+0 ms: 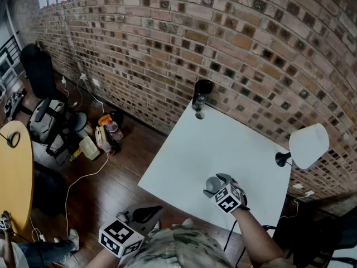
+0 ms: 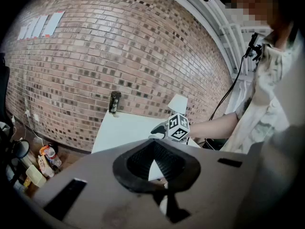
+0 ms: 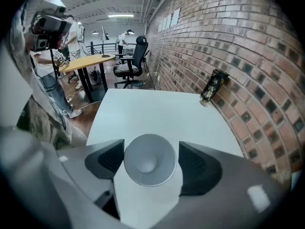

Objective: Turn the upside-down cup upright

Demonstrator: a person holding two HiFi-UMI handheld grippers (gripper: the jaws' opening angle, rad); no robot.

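A grey cup [image 1: 212,184] is near the front edge of the white table [image 1: 189,149]. My right gripper [image 1: 218,183] is shut on the cup. In the right gripper view the cup [image 3: 148,159] sits end-on between the two black pads [image 3: 106,159], its round face turned to the camera. The left pad touches the cup and the right pad is a hair off it. My left gripper [image 1: 146,212] hangs low off the table's front left corner, jaws shut with nothing in them [image 2: 155,144]. From there I see the right gripper [image 2: 164,129] over the table.
A black can [image 1: 201,95] stands at the table's far corner against the brick wall, next to a small hole in the tabletop. A white lamp [image 1: 308,145] sits at the right edge. A yellow round table [image 1: 14,172], chair and floor clutter lie to the left.
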